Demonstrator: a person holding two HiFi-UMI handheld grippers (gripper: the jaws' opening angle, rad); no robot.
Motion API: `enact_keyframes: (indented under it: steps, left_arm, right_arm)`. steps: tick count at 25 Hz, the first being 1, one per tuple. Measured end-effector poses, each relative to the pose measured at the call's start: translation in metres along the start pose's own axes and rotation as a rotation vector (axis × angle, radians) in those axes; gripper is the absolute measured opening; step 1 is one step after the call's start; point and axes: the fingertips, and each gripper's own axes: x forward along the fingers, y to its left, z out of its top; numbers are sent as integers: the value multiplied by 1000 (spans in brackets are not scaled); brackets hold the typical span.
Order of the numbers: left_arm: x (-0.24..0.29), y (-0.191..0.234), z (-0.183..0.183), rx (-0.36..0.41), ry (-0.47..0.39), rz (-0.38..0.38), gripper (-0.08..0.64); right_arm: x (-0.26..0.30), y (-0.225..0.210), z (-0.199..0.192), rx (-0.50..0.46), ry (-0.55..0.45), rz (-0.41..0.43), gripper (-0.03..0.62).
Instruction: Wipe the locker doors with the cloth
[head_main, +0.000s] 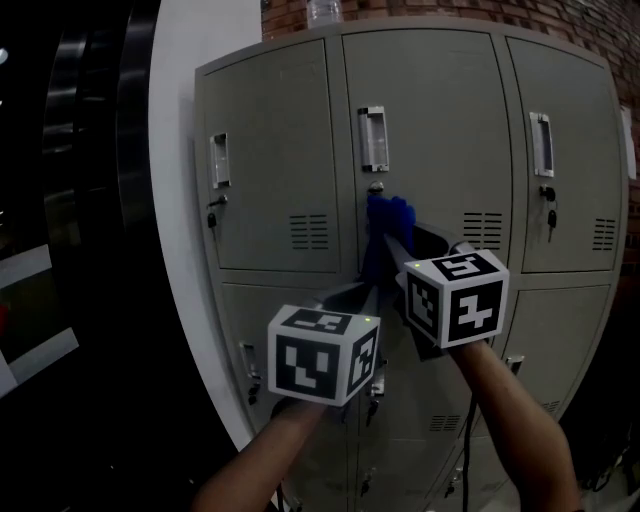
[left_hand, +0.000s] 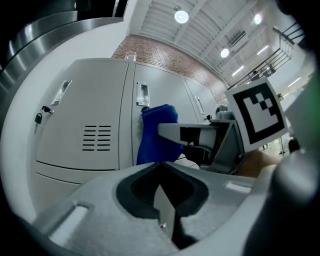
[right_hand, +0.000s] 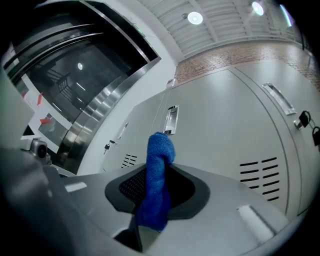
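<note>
Grey lockers (head_main: 430, 110) stand vs a brick wall (head_main: 585, 25), w/ a white pillar (head_main: 195, 40) at left. Right gripper (right_hand: 152, 202) has its jaws clamped on the blue cloth (head_main: 388, 222). The cloth's upper end sticks up past the jaws, at the left edge of the mid upper door, just under its handle (head_main: 373, 138) & lock. Can't tell if it touches the door. Left gripper (left_hand: 162, 200) is lower, beside the right one, in front of the door below; its jaws are together w/ nothing between.
</note>
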Motion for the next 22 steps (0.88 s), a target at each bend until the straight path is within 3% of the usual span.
enact_keyframes:
  steps: [10,22]
  left_arm:
    - [39,-55,17,-28,-30,-144,3]
    - [52,-63,34,-24,-53,-183,3]
  right_arm:
    - [-56,-82,-1,-26,39,-165,91]
    - [-98,-144,1,-57,66,-318,91]
